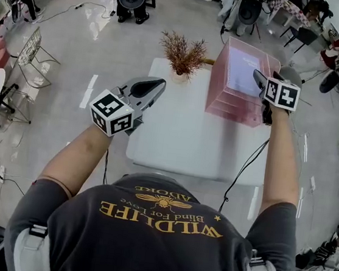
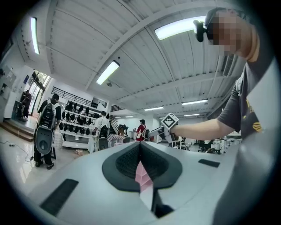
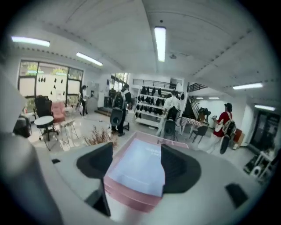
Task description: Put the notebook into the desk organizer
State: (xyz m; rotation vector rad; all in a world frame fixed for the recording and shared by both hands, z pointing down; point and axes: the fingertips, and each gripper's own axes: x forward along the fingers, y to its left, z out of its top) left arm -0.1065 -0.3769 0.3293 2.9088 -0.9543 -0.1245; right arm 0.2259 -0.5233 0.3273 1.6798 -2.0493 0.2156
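A pink desk organizer (image 1: 222, 104) stands at the far right of the white table (image 1: 180, 145). A pale notebook (image 1: 243, 73) lies flat in its top tray. My right gripper (image 1: 262, 80) hovers over the organizer's right side, open and empty. In the right gripper view the notebook (image 3: 138, 169) and the pink rim (image 3: 127, 195) show beyond the widely spread jaws of that gripper (image 3: 137, 165). My left gripper (image 1: 154, 87) hangs above the table's left edge, shut and holding nothing. In the left gripper view its pads (image 2: 127, 165) meet, and a sliver of the pink organizer (image 2: 142, 176) shows past them.
A dried plant in a pot (image 1: 182, 54) stands at the table's far edge, left of the organizer. A black cable (image 1: 245, 166) hangs from the right arm across the table's near right corner. Chairs, racks and people stand around on the glossy floor.
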